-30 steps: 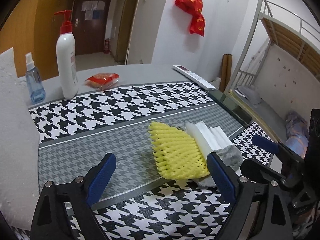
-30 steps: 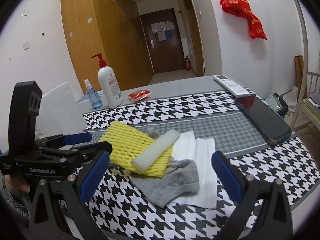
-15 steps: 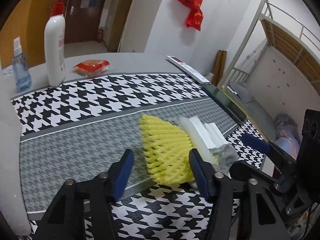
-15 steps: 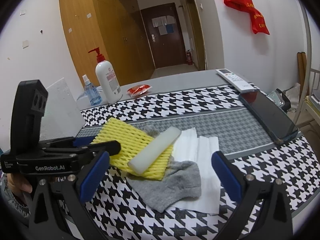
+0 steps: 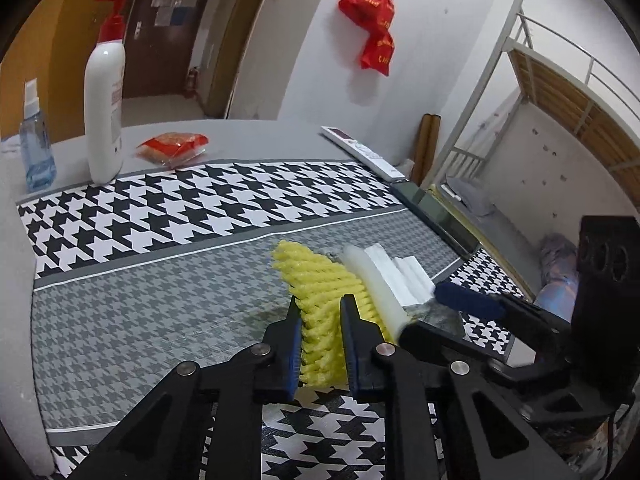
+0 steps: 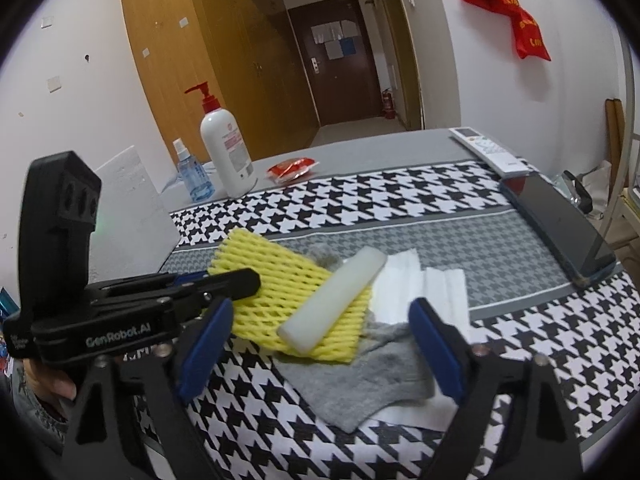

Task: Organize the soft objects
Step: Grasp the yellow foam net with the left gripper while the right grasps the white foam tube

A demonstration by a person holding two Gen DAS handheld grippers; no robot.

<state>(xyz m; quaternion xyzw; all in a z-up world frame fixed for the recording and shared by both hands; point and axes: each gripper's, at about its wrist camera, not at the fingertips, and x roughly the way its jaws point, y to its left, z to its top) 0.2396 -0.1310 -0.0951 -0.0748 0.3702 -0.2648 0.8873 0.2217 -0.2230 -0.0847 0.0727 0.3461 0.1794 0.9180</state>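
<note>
A yellow foam net (image 5: 312, 276) (image 6: 280, 276) lies on the houndstooth cloth. A white foam stick (image 5: 372, 284) (image 6: 336, 304) rests across it. Under them are a grey sock (image 6: 360, 384) and white folded paper (image 6: 440, 288). My left gripper (image 5: 320, 312) is closing, and its blue pads pinch the net's near edge. In the right wrist view the left gripper (image 6: 240, 280) reaches in from the left onto the net. My right gripper (image 6: 322, 312) is closing too. Its jaws stand wide on either side of the stick and sock, touching neither.
A white pump bottle (image 5: 104, 108), a blue spray bottle (image 5: 36, 148) and a red packet (image 5: 172, 146) stand at the far left of the table. A remote (image 5: 364, 152) and a dark phone (image 6: 560, 224) lie along the right edge. A white foam board (image 6: 124, 200) leans at the left.
The left jaws have drawn in from wide apart until they pinch the yellow net's near edge. The right jaws have narrowed a little. The pile has not moved.
</note>
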